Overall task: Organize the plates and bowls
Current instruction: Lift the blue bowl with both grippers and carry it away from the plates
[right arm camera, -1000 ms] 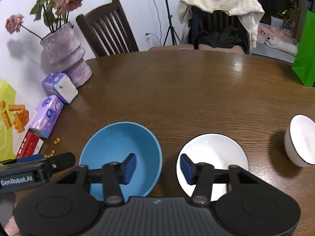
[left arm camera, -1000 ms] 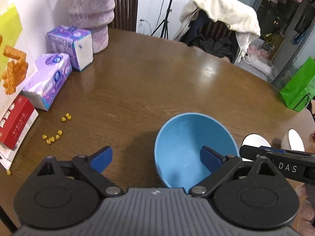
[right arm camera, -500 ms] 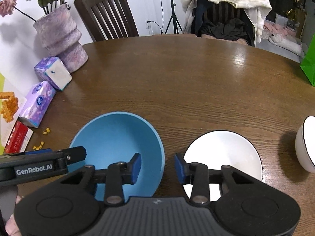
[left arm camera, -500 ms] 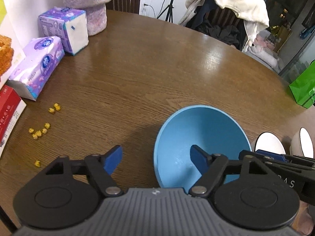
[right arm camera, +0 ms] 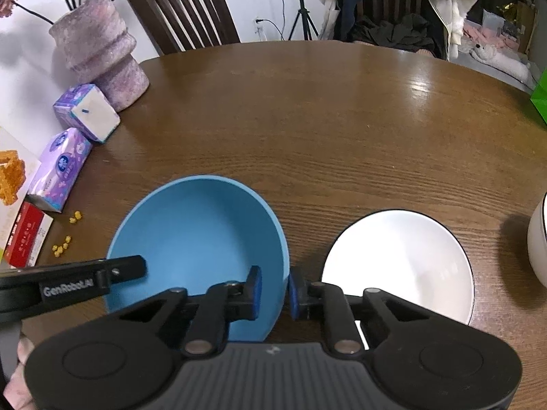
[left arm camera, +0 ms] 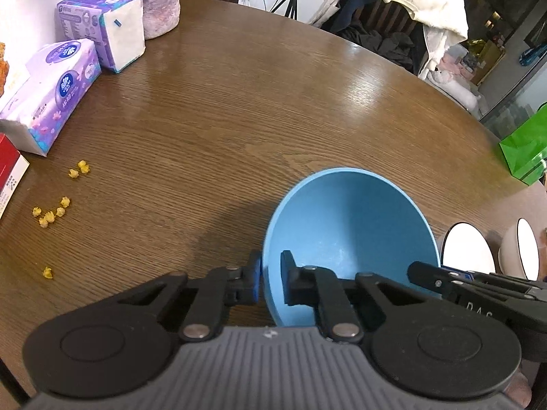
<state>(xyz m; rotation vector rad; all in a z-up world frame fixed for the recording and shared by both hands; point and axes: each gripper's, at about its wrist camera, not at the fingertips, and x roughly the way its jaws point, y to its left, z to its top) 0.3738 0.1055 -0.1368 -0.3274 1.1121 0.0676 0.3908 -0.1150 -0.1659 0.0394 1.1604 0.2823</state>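
**Gripping the blue bowl by both sides of its rim**

Reading from the left of the table, the clearest lettering was "GenRobot.AI" on the left gripper's black body, seen from the right wrist view; "DAS" showed on the right gripper's body in the left wrist view. The print on the two purple tissue packs (left arm camera: 58, 95) was too small to read.

The blue bowl (right arm camera: 201, 239) sat near the close edge of the wooden table (left arm camera: 256, 102). The left gripper (left arm camera: 270, 278) had just closed its jaws and clamped the bowl's left rim, one pad outside the wall and one inside. The right gripper (right arm camera: 275, 290) had likewise just closed and pinched the right rim. Both tools pointed steeply down.

Yellow crumbs (left arm camera: 51, 212) lay scattered to the left, near a red box (right arm camera: 27, 235). Just right of the bowl lay a white plate (right arm camera: 403, 266), apart from it, and a white bowl (left arm camera: 523, 253) stood at the far right. The far half of the table lay open.
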